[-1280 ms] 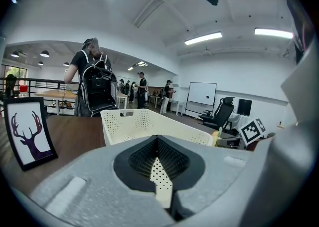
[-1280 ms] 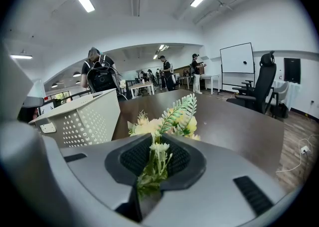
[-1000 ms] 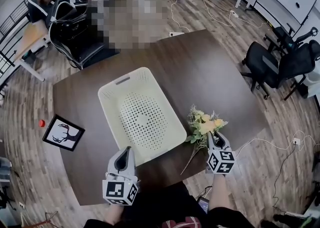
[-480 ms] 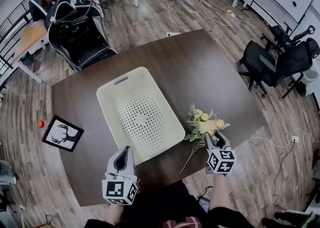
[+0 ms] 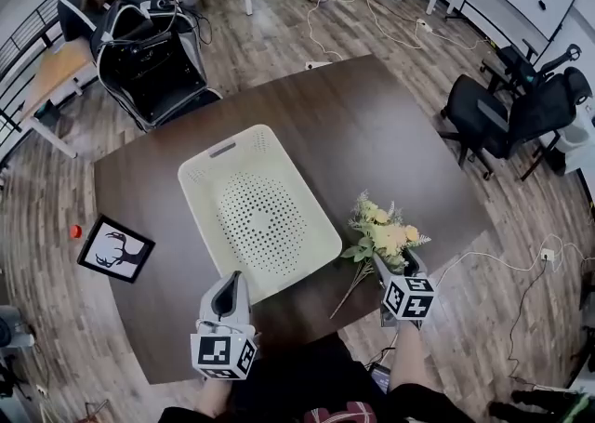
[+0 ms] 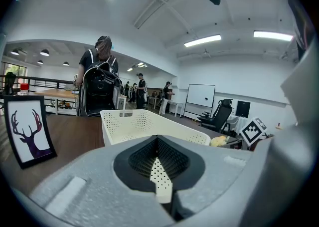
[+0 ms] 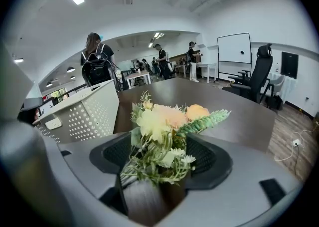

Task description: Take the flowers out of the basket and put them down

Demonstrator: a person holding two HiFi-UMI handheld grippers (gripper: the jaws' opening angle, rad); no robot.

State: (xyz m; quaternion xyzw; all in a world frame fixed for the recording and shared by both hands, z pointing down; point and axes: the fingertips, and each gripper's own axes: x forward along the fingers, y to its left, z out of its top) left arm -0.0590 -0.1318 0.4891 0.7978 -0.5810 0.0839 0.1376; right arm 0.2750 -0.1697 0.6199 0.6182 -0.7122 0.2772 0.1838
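The right gripper [image 5: 394, 265] has just been opening its jaws, now slack around the flowers [image 5: 383, 233], which lie on the counter [image 5: 372, 124] right of the basket [image 5: 251, 144]. I judge them released. The left gripper [image 5: 233, 284] pinches the basket's near rim.

left tongs [image 6: 160, 180] pinch the rim of the white basket [image 6: 142, 125].

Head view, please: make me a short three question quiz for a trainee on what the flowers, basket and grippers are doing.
1. True or false: the flowers lie inside the basket.
2. The left gripper is shut on: A the basket's rim, B a flower stem, C nothing.
3. In the head view, which side of the basket is the deer picture?
Key: 1 false, they lie on the table between the right gripper's jaws, which have just been opening. 2 A. 3 the left.
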